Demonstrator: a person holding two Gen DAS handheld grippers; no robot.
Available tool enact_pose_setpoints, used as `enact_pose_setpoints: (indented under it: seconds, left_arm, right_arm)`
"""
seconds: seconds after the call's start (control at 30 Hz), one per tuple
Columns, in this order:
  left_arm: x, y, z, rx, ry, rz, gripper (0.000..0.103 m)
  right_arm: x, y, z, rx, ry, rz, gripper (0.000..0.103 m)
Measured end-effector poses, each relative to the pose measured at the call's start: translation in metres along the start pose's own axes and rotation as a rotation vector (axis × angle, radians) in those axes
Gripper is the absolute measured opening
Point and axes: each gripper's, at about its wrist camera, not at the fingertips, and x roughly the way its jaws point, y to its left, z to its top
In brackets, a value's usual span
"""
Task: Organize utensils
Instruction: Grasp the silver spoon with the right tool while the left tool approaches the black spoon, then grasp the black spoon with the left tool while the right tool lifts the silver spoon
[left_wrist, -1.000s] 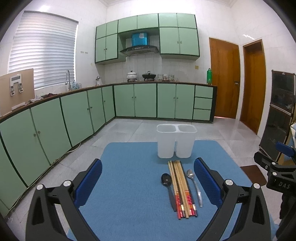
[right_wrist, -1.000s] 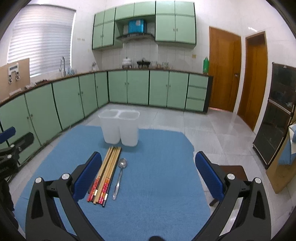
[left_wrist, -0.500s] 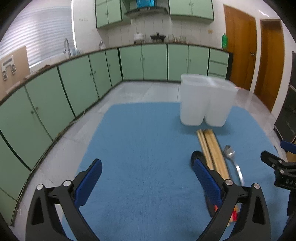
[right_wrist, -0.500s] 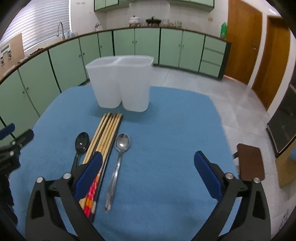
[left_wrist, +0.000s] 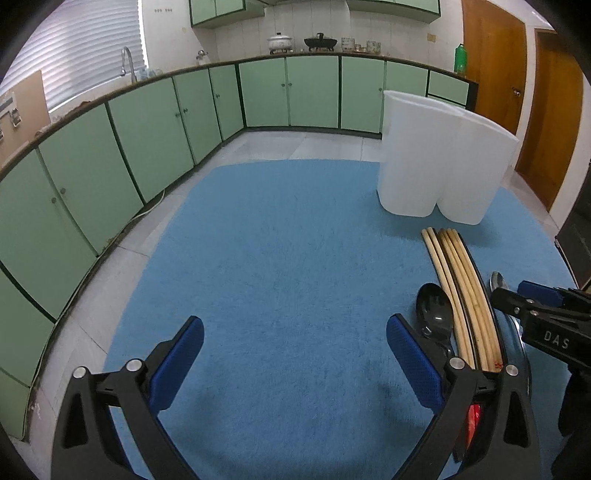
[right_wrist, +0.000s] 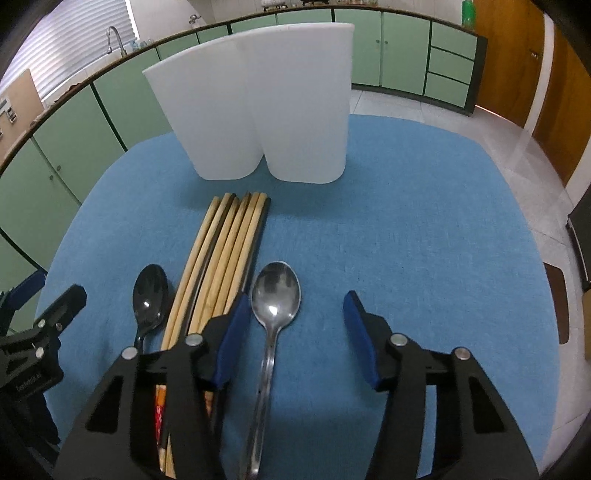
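Note:
A white two-compartment utensil holder (right_wrist: 258, 107) stands upright at the back of the blue mat (right_wrist: 424, 221); it also shows in the left wrist view (left_wrist: 439, 158). In front of it lie a black spoon (right_wrist: 149, 295), several wooden chopsticks (right_wrist: 221, 258) and a metal spoon (right_wrist: 275, 295). My right gripper (right_wrist: 295, 314) is open, low over the mat, with the metal spoon's handle between its fingers. My left gripper (left_wrist: 295, 354) is open and empty over bare mat, left of the black spoon (left_wrist: 436, 314) and the chopsticks (left_wrist: 461, 280).
The mat covers a table with green kitchen cabinets (left_wrist: 147, 122) beyond on the left and back. Wooden doors (left_wrist: 495, 62) stand at the right. The right gripper's body (left_wrist: 546, 325) shows at the right edge of the left wrist view.
Both grippers have come down and forward toward the mat. The right gripper now straddles the metal spoon and its jaws are narrower. The left gripper has shifted left of the utensils.

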Motion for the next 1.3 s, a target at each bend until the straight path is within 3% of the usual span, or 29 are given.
enact_pose_setpoints:
  seconds: [0.1, 0.27, 0.53, 0.73, 1.1, 1.3]
  left_arm:
    - [0.003, -0.002, -0.001, 0.005, 0.004, -0.003, 0.097]
    - [0.005, -0.008, 0.004, 0.004, 0.003, -0.019, 0.097]
    - [0.009, -0.042, 0.008, 0.048, 0.016, -0.082, 0.097]
    - [0.018, -0.059, -0.002, 0.104, 0.063, -0.079, 0.097]
    - [0.031, -0.048, -0.002, 0.116, 0.112, -0.126, 0.098]
    - [0.034, -0.032, 0.004, 0.096, 0.114, -0.123, 0.098]
  right_arm:
    - [0.002, 0.003, 0.003, -0.009, -0.007, -0.001, 0.046]
    - [0.002, 0.01, 0.0, -0.052, -0.022, -0.008, 0.026]
    - [-0.005, -0.018, -0.007, -0.029, -0.025, -0.016, 0.026]
    - [-0.011, -0.034, -0.013, -0.007, -0.03, -0.014, 0.026]
    - [-0.01, -0.035, -0.018, 0.0, -0.033, -0.014, 0.026]
    - [-0.007, -0.027, -0.017, -0.047, -0.032, -0.06, 0.027]
